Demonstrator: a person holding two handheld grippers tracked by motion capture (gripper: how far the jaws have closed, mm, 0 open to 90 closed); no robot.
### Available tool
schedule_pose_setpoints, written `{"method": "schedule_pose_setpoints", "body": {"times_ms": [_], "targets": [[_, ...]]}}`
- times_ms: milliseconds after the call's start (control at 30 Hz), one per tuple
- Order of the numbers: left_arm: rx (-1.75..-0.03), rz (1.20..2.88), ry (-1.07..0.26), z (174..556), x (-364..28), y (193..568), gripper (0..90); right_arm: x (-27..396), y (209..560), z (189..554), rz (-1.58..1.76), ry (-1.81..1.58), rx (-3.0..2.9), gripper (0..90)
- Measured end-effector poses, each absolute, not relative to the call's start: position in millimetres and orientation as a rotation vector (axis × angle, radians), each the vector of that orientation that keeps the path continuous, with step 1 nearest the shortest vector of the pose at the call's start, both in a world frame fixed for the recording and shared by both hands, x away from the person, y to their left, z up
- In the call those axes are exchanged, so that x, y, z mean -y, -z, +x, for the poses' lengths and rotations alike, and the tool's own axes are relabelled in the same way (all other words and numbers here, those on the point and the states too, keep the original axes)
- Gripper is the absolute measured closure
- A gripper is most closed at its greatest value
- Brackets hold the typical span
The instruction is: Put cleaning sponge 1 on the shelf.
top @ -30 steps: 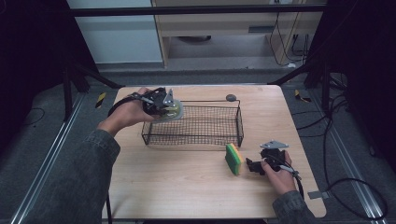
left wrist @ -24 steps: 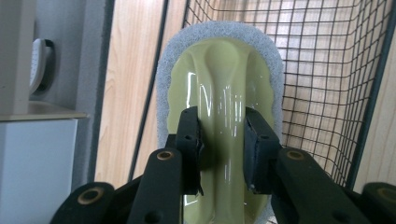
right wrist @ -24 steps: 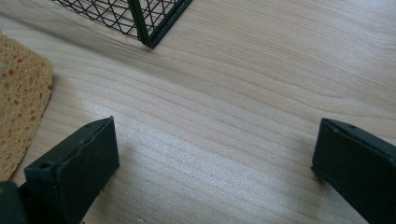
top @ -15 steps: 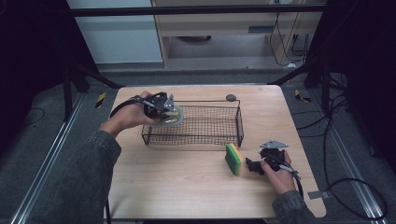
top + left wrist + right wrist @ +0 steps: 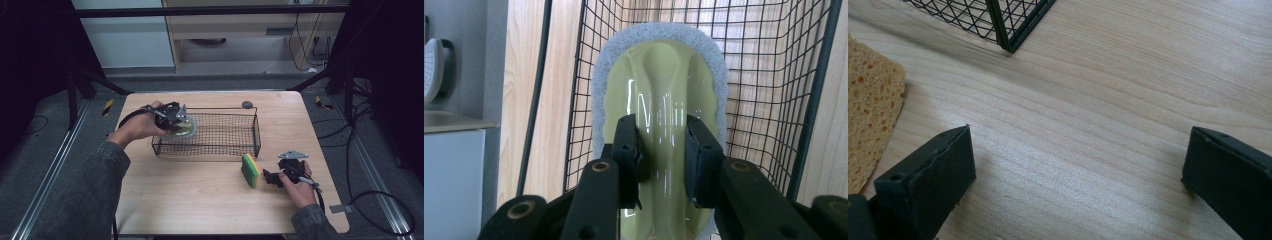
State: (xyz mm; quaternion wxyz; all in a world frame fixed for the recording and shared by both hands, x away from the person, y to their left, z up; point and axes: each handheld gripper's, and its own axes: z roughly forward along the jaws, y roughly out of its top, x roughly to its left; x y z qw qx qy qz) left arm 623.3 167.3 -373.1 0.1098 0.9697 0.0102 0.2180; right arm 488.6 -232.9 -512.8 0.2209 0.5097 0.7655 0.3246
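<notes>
My left gripper [image 5: 176,120] is shut on the raised handle of a pale yellow-green scrubber with a grey pad [image 5: 663,95], and holds it at the left end of the black wire basket [image 5: 220,134]. The scrubber [image 5: 184,128] hangs over the basket's left rim. In the left gripper view both pads [image 5: 626,150] press the glossy handle, with the basket mesh behind. My right gripper [image 5: 272,176] rests open on the table near the front right, nothing between its jaws. A green and yellow sponge [image 5: 249,169] stands on edge just left of it; its yellow face [image 5: 870,110] lies beside the left jaw.
The wooden table [image 5: 200,200] has bare room in front of the basket. A small dark round object [image 5: 246,104] lies behind the basket near the far edge. The basket's corner [image 5: 1008,30] is just ahead of my right gripper. Cables trail off the table's right side.
My left hand has lowered a little and shifted right with the scrubber, bringing it down against the basket's left end. The right gripper and sponge have stayed put.
</notes>
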Motion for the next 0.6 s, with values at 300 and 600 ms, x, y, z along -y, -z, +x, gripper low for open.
{"method": "schedule_pose_setpoints", "body": {"times_ms": [300,600], "targets": [[-0.036,2.859,-0.622,624.3,-169.9,382.2,70.7,232.9,512.8,488.6,1.410,-0.897,-2.116,0.7],[-0.069,2.865,-0.600,628.3,-174.1,391.6,70.6,232.8,512.9,488.6,1.410,-0.897,-2.116,0.7]]}}
